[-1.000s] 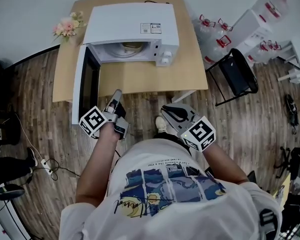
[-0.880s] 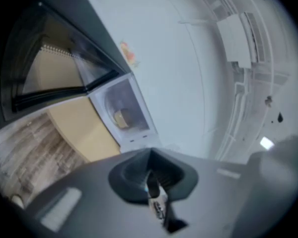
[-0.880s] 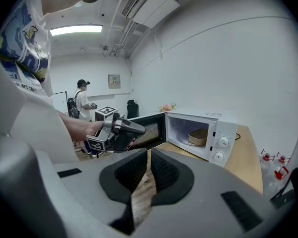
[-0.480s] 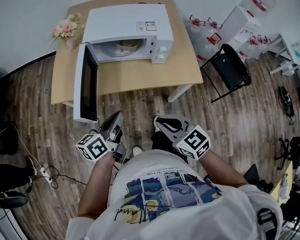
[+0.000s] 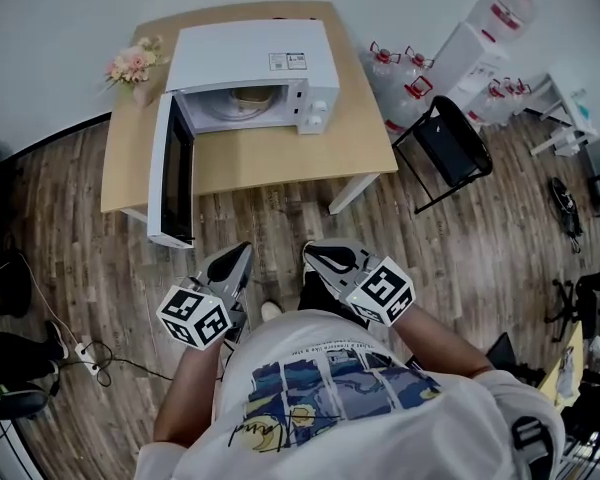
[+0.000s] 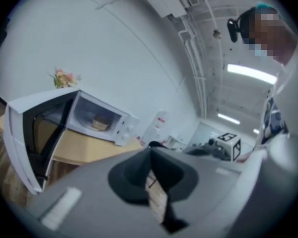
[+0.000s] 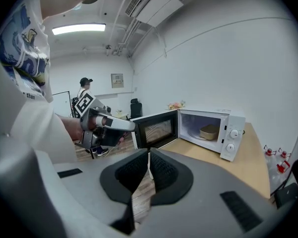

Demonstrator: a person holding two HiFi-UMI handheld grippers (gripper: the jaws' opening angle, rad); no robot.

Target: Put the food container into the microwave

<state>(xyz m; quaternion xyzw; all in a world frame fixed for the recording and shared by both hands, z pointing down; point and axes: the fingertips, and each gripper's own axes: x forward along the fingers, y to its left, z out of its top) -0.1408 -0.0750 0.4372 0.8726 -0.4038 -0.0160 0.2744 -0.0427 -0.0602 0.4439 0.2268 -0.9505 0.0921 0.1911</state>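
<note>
Room: wood-plank floor (image 5: 280,230) and a pale wall (image 5: 70,28); a black chair (image 5: 445,148) and water bottles (image 5: 405,63) stand to the right of the table.
Table (image 5: 365,138): light wood, set against the wall. It carries the microwave and a small bunch of flowers (image 5: 132,65) at its back left corner.
Microwave (image 5: 250,53): white, with its door (image 5: 170,183) swung wide open to the left, reaching out past the table's front edge.
Food container (image 5: 248,96): tan, sitting inside the microwave, well apart from both claws.
Left claw (image 5: 241,252): held over the floor close to the person's body, well short of the table. Its jaws are closed together with nothing between them.
Right claw (image 5: 309,252): near the left one, also over the floor. Its jaws meet at the tips and it is empty.
</note>
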